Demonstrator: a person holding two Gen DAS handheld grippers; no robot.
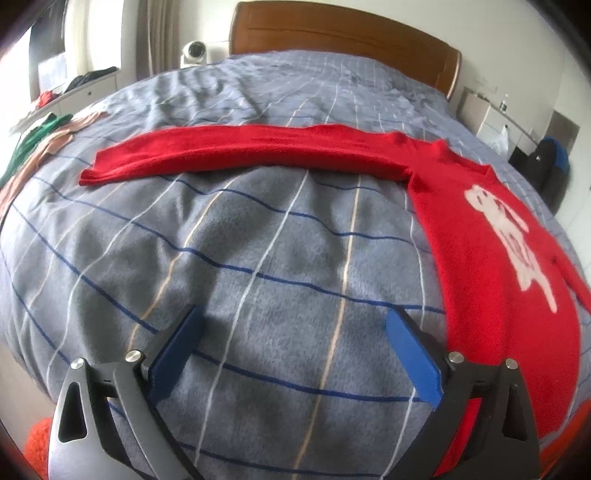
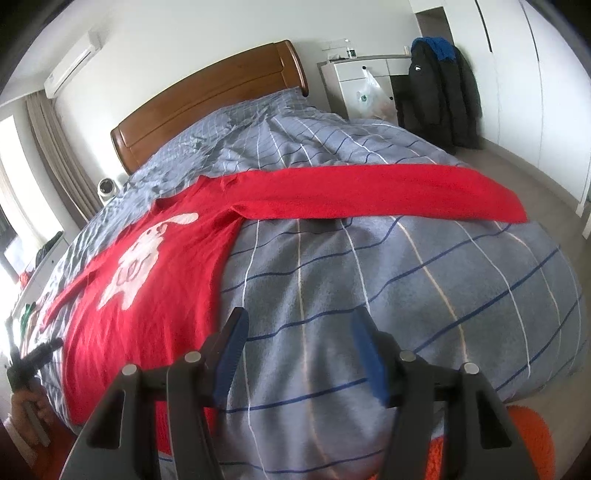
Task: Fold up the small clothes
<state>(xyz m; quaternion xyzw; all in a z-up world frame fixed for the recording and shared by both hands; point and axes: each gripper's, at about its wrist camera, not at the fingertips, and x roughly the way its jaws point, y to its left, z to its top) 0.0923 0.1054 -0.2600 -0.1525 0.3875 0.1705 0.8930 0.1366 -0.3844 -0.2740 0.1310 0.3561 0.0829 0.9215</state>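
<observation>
One grey checked bedspread (image 1: pixel 258 258), wooden headboard (image 1: pixel 332 33), white walls.

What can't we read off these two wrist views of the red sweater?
- Red sweater hem: left wrist view, behind the left claw; right wrist view, behind the right claw.
- Left sleeve cuff: right wrist view, squeezed small at the frame's left edge.
- White animal print: left wrist view, blurred, details unreadable.
</observation>
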